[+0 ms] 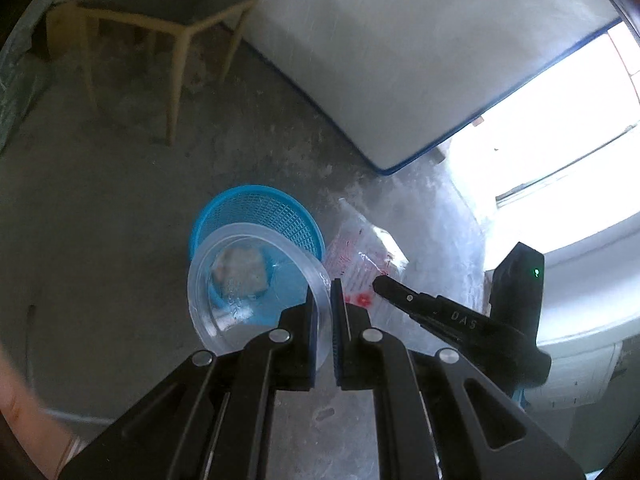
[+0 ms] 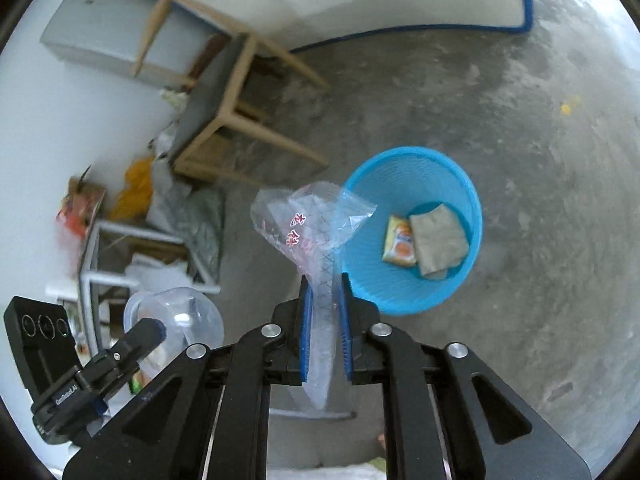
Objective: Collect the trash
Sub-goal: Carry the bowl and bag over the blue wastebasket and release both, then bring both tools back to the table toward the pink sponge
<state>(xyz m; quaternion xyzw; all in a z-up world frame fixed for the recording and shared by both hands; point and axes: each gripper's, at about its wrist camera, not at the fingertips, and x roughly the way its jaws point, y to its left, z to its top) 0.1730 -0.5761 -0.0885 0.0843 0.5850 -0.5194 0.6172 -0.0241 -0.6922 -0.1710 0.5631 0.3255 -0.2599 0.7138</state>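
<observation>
My left gripper (image 1: pixel 325 292) is shut on the rim of a clear plastic bowl (image 1: pixel 244 288) and holds it above a blue mesh basket (image 1: pixel 264 210) on the concrete floor. My right gripper (image 2: pixel 325 284) is shut on a clear plastic bag with red print (image 2: pixel 308 224), held beside the basket's (image 2: pixel 416 280) left rim. Inside the basket lie a yellow snack wrapper (image 2: pixel 399 246) and a grey folded paper (image 2: pixel 438 240). The bag (image 1: pixel 360 264) and the right gripper also show in the left wrist view. The bowl (image 2: pixel 180 320) and the left gripper show in the right wrist view.
A wooden chair (image 1: pixel 168 12) with a grey seat stands behind the basket. A white mattress with blue trim (image 1: pixel 400 60) leans at the back. Clutter with a metal frame (image 2: pixel 120 264) and orange bags (image 2: pixel 136 188) lies by the wall.
</observation>
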